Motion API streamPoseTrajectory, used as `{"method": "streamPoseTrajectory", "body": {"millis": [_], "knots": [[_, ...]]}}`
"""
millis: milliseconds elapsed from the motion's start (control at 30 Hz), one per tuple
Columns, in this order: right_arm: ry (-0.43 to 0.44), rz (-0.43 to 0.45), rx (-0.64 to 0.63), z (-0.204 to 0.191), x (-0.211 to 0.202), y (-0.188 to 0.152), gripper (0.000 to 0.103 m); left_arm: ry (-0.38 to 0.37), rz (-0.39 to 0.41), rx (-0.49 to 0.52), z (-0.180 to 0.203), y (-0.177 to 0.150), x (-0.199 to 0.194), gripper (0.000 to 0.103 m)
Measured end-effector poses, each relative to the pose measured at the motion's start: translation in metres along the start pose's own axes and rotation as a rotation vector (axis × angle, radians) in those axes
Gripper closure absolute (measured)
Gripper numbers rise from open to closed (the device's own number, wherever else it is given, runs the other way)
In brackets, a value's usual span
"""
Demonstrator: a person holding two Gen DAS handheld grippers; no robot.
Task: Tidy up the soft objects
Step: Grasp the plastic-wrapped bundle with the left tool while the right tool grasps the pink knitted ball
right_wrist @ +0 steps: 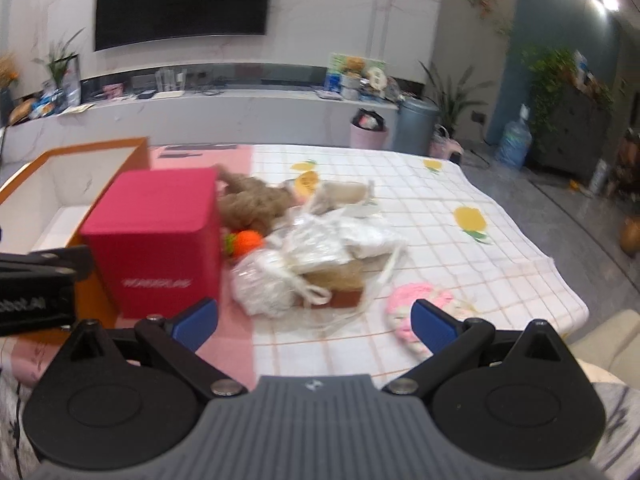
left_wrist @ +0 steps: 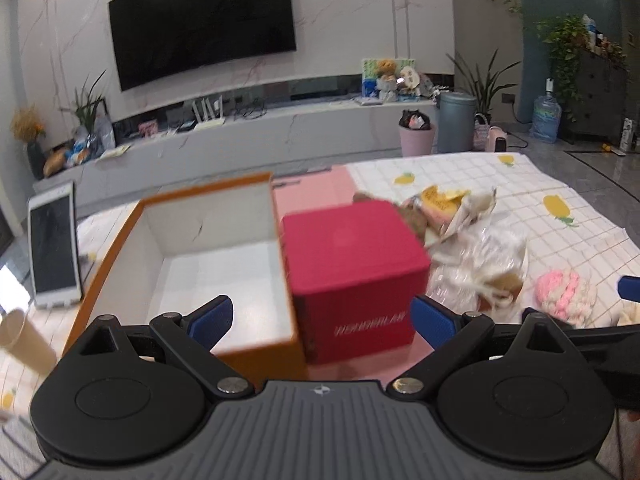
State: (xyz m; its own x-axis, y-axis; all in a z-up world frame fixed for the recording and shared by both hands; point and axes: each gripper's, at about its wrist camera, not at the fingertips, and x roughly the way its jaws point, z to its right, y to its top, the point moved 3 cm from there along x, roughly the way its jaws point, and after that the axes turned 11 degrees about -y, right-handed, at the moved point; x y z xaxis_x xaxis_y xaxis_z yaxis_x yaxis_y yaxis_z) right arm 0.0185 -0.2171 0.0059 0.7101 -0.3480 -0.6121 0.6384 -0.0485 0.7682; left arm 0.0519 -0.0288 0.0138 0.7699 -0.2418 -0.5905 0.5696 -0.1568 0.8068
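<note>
An open orange box point(left_wrist: 192, 240) with a white inside stands on the table, and a red cube box point(left_wrist: 352, 272) stands right beside it. My left gripper point(left_wrist: 322, 318) hangs open in front of both boxes, holding nothing. To the right lies a heap of soft things: a brown plush toy point(right_wrist: 252, 200), an orange knitted ball point(right_wrist: 248, 242), crumpled clear plastic bags point(right_wrist: 312, 256) and a pink-and-white knitted piece point(right_wrist: 404, 304). My right gripper point(right_wrist: 314, 322) is open and empty, just short of the bags, its right finger over the pink piece.
A white phone point(left_wrist: 54, 248) leans at the left of the orange box, with a paper cup point(left_wrist: 24, 340) near it. The table's pineapple-print cloth point(right_wrist: 472, 220) ends at the right edge. Behind stand a TV wall point(left_wrist: 200, 20), bins and plants.
</note>
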Motion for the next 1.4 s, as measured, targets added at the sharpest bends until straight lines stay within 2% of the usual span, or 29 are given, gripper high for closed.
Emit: {"method": "streamPoseTrajectory", "body": {"millis": [67, 200, 300, 367, 467, 567, 633, 733, 900, 1067, 1400], "knots": [[0.006, -0.03, 0.065, 0.021, 0.007, 0.009, 0.003, -0.018, 0.002, 0.023, 0.007, 0.011, 0.006, 0.0], [0.013, -0.073, 0.111, 0.054, 0.024, 0.028, 0.003, -0.064, 0.008, 0.072, 0.026, 0.025, 0.023, 0.0], [0.026, -0.136, 0.151, 0.079, 0.046, 0.041, 0.003, -0.135, -0.017, 0.152, 0.046, 0.032, 0.044, 0.0], [0.028, -0.175, 0.182, 0.091, 0.062, 0.047, 0.003, -0.156, -0.049, 0.218, 0.061, 0.032, 0.062, 0.0], [-0.021, -0.235, 0.149, 0.1, 0.095, 0.05, 0.003, -0.199, -0.063, 0.319, 0.085, 0.029, 0.084, 0.0], [0.01, -0.343, 0.144, 0.103, 0.128, 0.047, 0.003, -0.25, -0.06, 0.406, 0.104, 0.02, 0.103, 0.0], [0.03, -0.413, 0.125, 0.101, 0.149, 0.043, 0.003, -0.286, -0.065, 0.438, 0.111, 0.014, 0.114, 0.0], [0.023, -0.458, 0.084, 0.096, 0.171, 0.039, 0.003, -0.324, -0.08, 0.449, 0.116, 0.008, 0.128, 0.0], [-0.012, -0.566, 0.084, 0.086, 0.201, 0.024, 0.003, -0.318, -0.087, 0.437, 0.118, 0.003, 0.156, 0.0], [-0.057, -0.595, 0.096, 0.083, 0.211, 0.018, 0.003, -0.322, -0.101, 0.426, 0.115, -0.001, 0.174, 0.0], [-0.044, -0.673, 0.204, 0.09, 0.229, 0.007, 0.003, -0.258, 0.013, 0.481, 0.118, -0.01, 0.181, 0.0]]}}
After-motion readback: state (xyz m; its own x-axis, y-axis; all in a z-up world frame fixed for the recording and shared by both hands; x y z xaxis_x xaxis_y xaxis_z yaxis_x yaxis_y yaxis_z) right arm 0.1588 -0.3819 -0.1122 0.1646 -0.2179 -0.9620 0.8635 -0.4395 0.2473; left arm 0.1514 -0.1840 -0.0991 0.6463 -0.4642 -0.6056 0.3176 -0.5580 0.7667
